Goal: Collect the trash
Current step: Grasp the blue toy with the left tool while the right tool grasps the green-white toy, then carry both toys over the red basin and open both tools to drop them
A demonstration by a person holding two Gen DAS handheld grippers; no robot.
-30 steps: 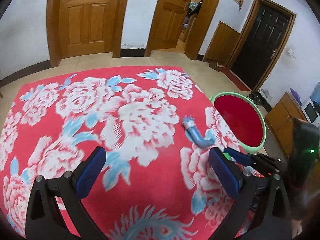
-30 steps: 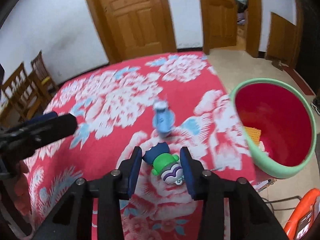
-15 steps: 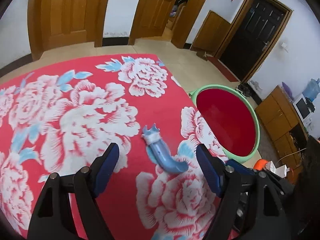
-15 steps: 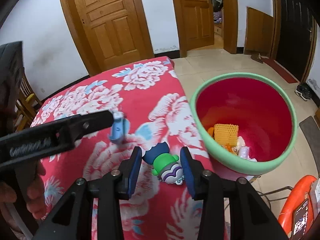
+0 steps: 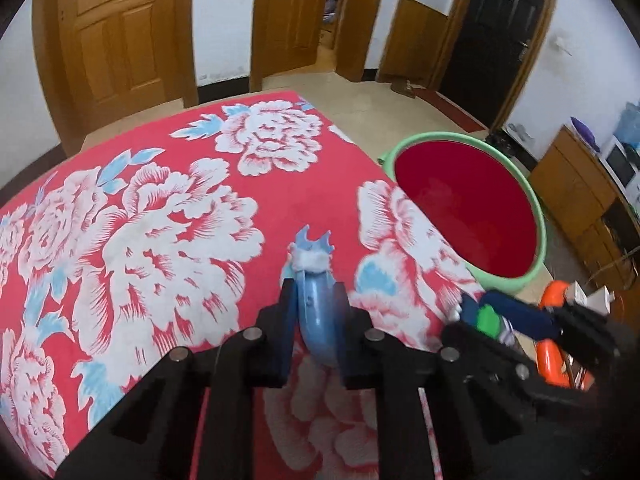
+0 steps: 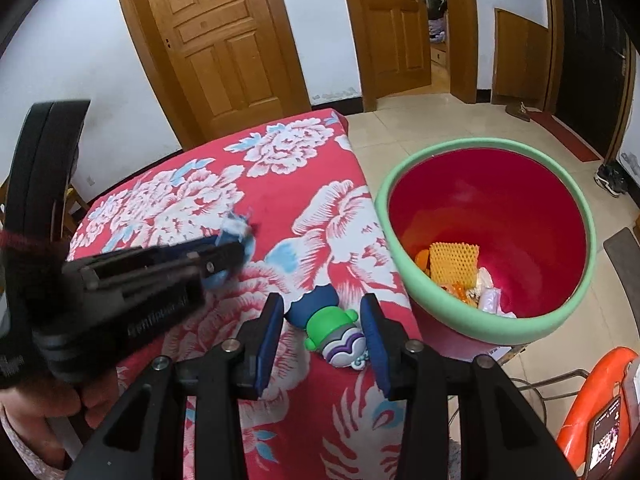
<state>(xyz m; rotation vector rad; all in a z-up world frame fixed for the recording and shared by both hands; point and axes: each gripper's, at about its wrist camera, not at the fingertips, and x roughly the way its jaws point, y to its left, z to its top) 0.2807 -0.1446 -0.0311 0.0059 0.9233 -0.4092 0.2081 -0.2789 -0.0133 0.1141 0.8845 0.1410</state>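
Observation:
A curved light-blue plastic piece with a white band lies on the red floral tablecloth. My left gripper is shut on it, its pads pressing both sides. In the right wrist view the same gripper comes in from the left with the blue piece at its tip. My right gripper is shut on a toy figure in blue, green and purple, near the table's right edge. A green-rimmed red bin stands on the floor beside the table, with a yellow foam net and other scraps inside.
An orange stool or seat with a phone on it stands at the lower right, below the table edge. A wooden chair is behind the table's left side. Wooden doors, a low cabinet and shoes line the room.
My left gripper came forward and down over the blue piece and shut on it. My right gripper shifted toward the bin, still holding the toy figure.

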